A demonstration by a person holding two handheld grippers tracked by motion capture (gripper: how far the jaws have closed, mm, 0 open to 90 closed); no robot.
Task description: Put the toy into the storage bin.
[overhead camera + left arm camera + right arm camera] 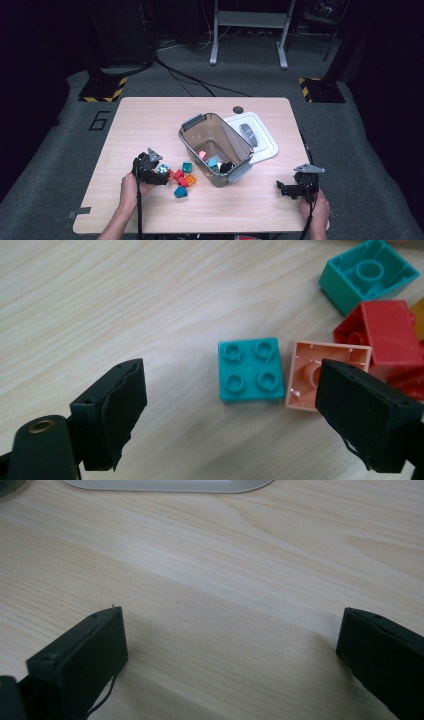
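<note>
– Teal, that flat four-stud brick (250, 369) on the desk (150, 117): where is it?
– Toward the desk's front-left, lying studs up between the spread jaws of the left gripper (230, 405), untouched. A peach brick (305, 372) touches its side, with red (385, 335) and teal (367, 272) ones beyond.
– And past them?
– The tub (215, 147) sits mid-desk, its white lid (262, 137) behind it.
– The right gripper (230, 655)?
– Near the front-right corner, jaws wide apart over bare wood, grasping nothing.
</note>
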